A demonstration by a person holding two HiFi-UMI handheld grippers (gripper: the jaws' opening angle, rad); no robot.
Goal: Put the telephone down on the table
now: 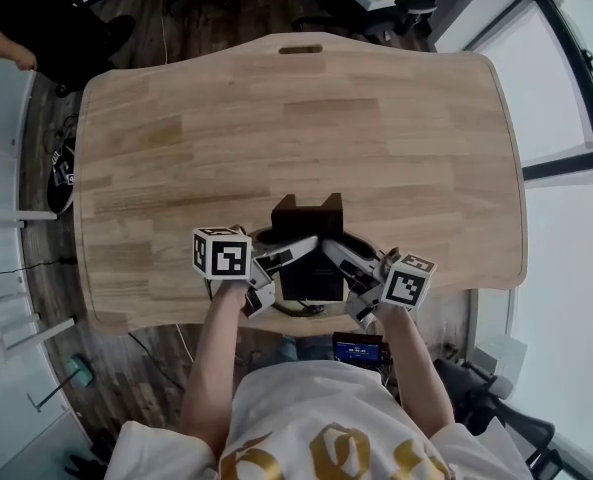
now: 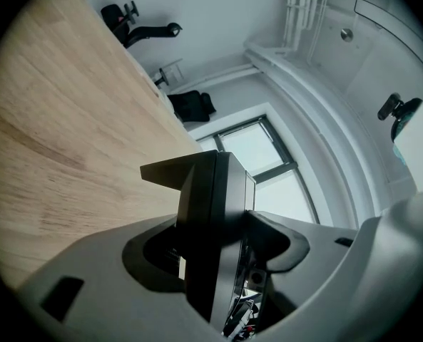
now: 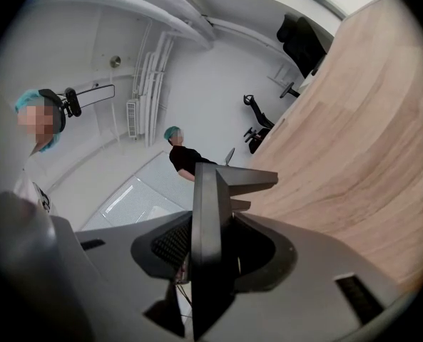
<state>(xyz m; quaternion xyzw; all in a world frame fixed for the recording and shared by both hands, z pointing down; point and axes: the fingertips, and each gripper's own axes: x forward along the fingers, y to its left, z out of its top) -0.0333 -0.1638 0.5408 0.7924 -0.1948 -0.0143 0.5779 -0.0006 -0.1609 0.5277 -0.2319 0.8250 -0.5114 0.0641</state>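
A black telephone (image 1: 308,236) is held between both grippers at the near edge of the wooden table (image 1: 276,118); I cannot tell whether it touches the wood. My left gripper (image 1: 294,253) clamps its left side and my right gripper (image 1: 338,256) its right side. In the left gripper view the telephone (image 2: 215,212) stands edge-on between the grey jaws of the left gripper (image 2: 218,254), with the table (image 2: 47,120) beyond. In the right gripper view the telephone (image 3: 210,226) sits likewise in the right gripper (image 3: 211,251), beside the table (image 3: 354,148).
A hand slot (image 1: 300,49) is cut near the table's far edge. A person (image 1: 6,38) stands at the far left and another person (image 3: 179,155) shows across the room. Office chairs (image 3: 300,38) and large windows (image 1: 576,28) ring the table. A small lit device (image 1: 358,349) hangs at my waist.
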